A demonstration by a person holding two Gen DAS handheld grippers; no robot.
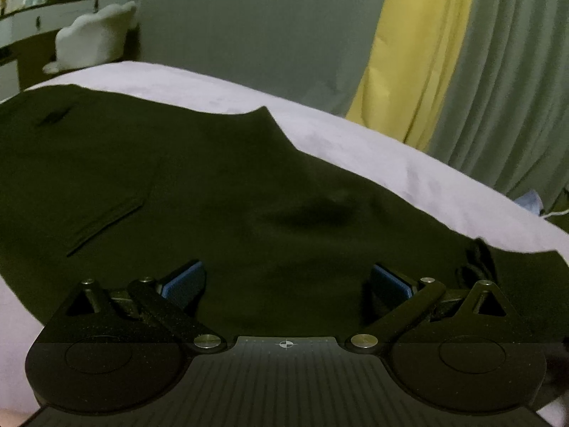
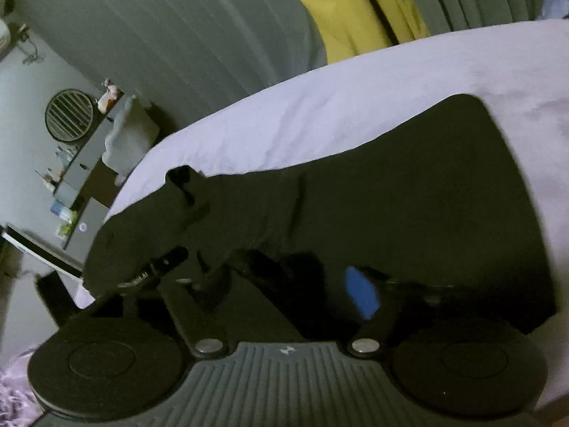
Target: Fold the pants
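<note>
Dark pants [image 1: 220,185] are spread flat on a bed covered by a pale lilac sheet [image 1: 373,149], taking up most of the near side of it. In the left wrist view the garment's long axis is seen to run across the picture from upper left to lower right: a broad part with a stitched pocket slit [image 1: 103,224] lies to the left, and a bunched end with a dark cord or loop [image 1: 476,263] lies at the right edge of the cloth. In the right wrist view the picture is tilted, and the pants [image 2: 391,220] are seen to stretch from a crumpled end at the left, near the bed's edge, to a rounded, flatter end at the upper right. The left tool [image 1: 284,281] is held low over the cloth with its blue pads [image 1: 185,281] wide apart and nothing gripped between them. The right tool [image 2: 281,288] is blurred; one blue pad [image 2: 362,291] is made out well apart from the other finger, so the jaws are taken as standing open, and no cloth can be seen pinched between them. A yellow and grey curtain [image 1: 444,71] hangs beyond the bed, and a shelf with small items [image 2: 71,178] stands at the far left
</note>
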